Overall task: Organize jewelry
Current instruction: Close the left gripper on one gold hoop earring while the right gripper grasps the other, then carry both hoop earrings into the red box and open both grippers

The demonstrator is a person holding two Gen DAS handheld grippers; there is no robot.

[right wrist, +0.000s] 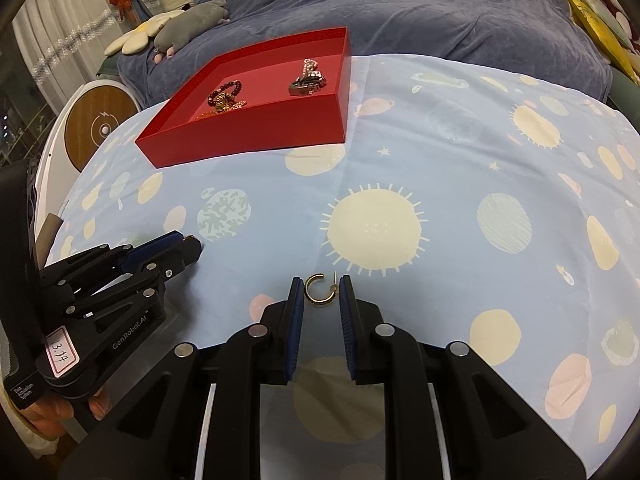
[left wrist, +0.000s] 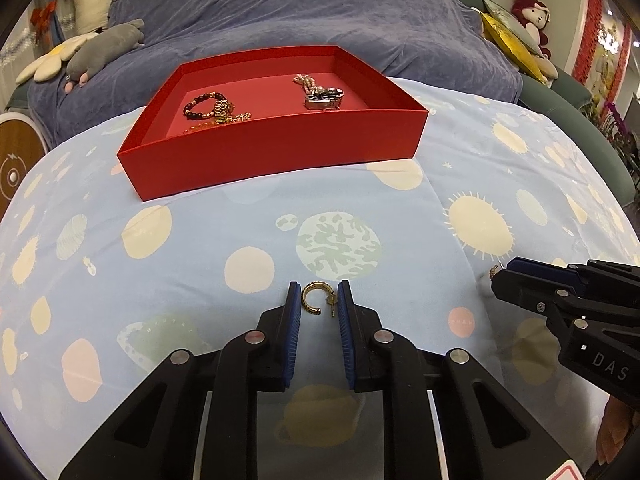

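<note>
A gold hoop earring (left wrist: 313, 299) lies on the space-print cloth between the open fingers of my left gripper (left wrist: 319, 294). A second gold hoop earring (right wrist: 319, 290) lies between the open fingers of my right gripper (right wrist: 320, 290). Neither earring is clamped. The right gripper also shows at the right of the left wrist view (left wrist: 505, 276), with a bit of gold (left wrist: 494, 270) at its tip. The left gripper shows at the left of the right wrist view (right wrist: 188, 245). A red tray (left wrist: 280, 140) farther back holds a dark bead bracelet (left wrist: 202, 103), gold chains (left wrist: 228, 117) and a silver-and-pink piece (left wrist: 322, 96).
The blue cloth (left wrist: 160, 280) covers a rounded surface. Behind it lies a purple blanket (left wrist: 300, 12) with plush toys (left wrist: 104, 44) and a red plush monkey (left wrist: 532, 16). A round wooden-faced device (right wrist: 98, 128) stands at the left edge.
</note>
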